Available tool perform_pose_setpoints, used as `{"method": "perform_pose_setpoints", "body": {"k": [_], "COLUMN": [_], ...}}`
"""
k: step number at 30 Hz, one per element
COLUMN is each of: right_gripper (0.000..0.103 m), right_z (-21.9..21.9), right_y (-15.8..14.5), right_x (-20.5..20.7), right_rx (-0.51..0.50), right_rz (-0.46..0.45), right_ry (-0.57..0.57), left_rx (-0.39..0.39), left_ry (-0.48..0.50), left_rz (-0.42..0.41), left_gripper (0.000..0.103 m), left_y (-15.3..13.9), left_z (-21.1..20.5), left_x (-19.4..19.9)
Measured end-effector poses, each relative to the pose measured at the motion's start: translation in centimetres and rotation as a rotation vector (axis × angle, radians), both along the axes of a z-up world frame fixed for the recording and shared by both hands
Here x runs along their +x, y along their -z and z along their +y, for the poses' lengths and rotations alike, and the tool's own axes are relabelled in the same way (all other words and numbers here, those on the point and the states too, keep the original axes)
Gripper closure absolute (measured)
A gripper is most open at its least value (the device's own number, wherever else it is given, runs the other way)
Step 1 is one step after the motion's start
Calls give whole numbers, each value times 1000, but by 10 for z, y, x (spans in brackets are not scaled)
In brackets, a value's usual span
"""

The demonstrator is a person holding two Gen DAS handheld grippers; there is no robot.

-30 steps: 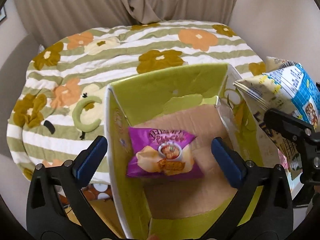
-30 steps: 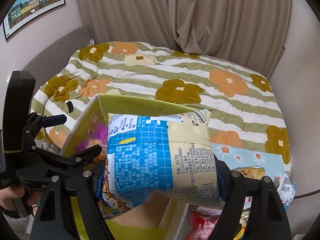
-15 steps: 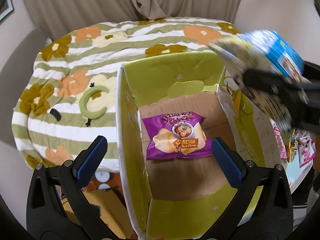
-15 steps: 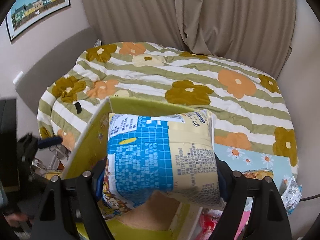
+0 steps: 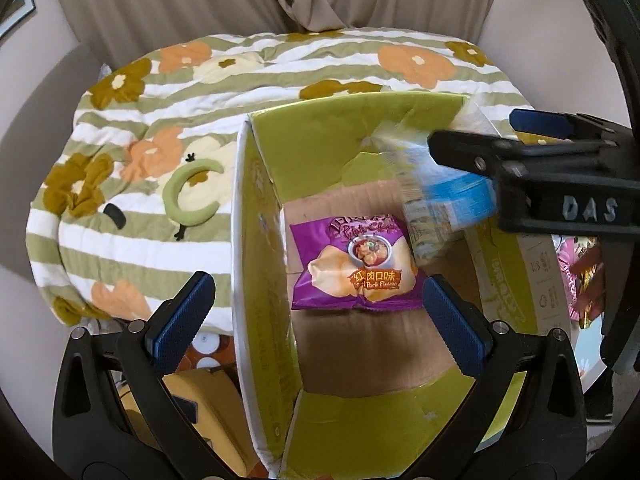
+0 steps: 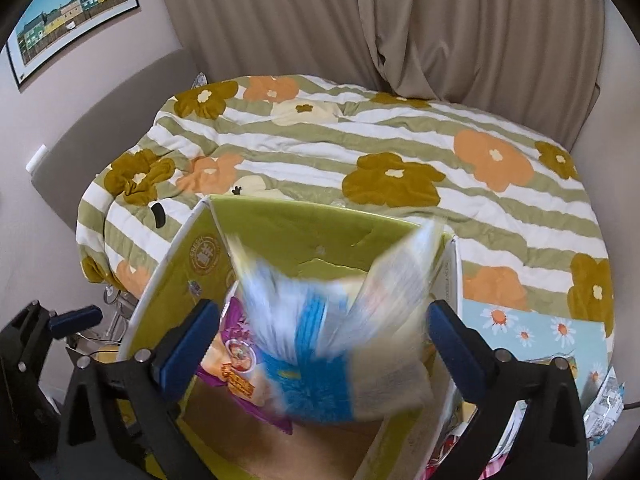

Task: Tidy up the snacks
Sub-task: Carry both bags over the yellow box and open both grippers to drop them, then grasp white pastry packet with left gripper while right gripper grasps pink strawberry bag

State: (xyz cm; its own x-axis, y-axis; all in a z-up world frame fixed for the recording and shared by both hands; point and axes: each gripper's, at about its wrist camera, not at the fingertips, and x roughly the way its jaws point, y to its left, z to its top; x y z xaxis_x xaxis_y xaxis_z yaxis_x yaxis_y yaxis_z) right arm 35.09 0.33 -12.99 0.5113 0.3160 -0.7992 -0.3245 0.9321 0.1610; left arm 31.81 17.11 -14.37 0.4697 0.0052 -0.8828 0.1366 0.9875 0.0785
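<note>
Both tongs I see standing apart: right tongs have just been opening, blue-and-cream snack bag blurred between them over the green cardboard box; left tongs empty.

Left gripper: jaws spread wide, nothing between them, angled steeply down. Right gripper: jaws have just been opening, now at full spread, pads clear of the blurred bag between them.
</note>
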Motion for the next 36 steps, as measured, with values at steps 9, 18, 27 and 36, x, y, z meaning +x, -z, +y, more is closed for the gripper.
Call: {"method": "perform_pose_setpoints", "body": {"k": [9, 18, 27, 36], "right_gripper": [0, 0, 0, 0], "right_z": [-9, -18, -37, -87], "right_y": [-3, -32, -76, -96], "right_x": [-17, -45, -96, -154], "right_rx": [-21, -7, 22, 24], "right_rz": [22, -11, -92, -151], "right_ry": [2, 34, 119, 174], "left_rx": [-1, -14, -42, -73], "left_ry": [5, 23, 43, 92], "left_rz": [1, -50, -122, -153], "left_gripper": [1, 1, 1, 1], "left_y": [0, -26, -69, -84], "left_z": [-1, 0, -6, -54], "left_x": [-5, -26, -54, -98]}}
